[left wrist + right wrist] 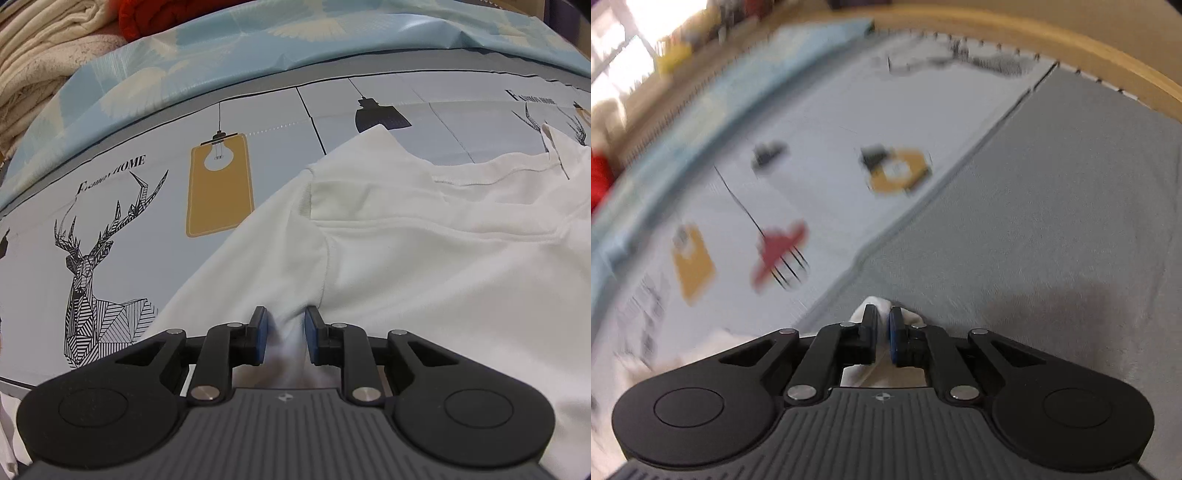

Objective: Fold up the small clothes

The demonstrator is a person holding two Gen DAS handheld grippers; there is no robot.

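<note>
A small white garment (424,236) lies spread on the printed tablecloth (155,229), its neck end toward the far right. My left gripper (285,315) is low over its near edge, the jaws a little apart with a ridge of white cloth pinched up between the blue pads. In the blurred right wrist view my right gripper (882,314) is shut on a bunch of the white cloth (877,303) that pokes out past the fingertips, held above the tablecloth (812,155).
Cream and red folded fabrics (48,55) are piled beyond the table's far left edge. A grey cloth (1052,221) covers the right part of the table, with a wooden rim (1071,40) beyond it.
</note>
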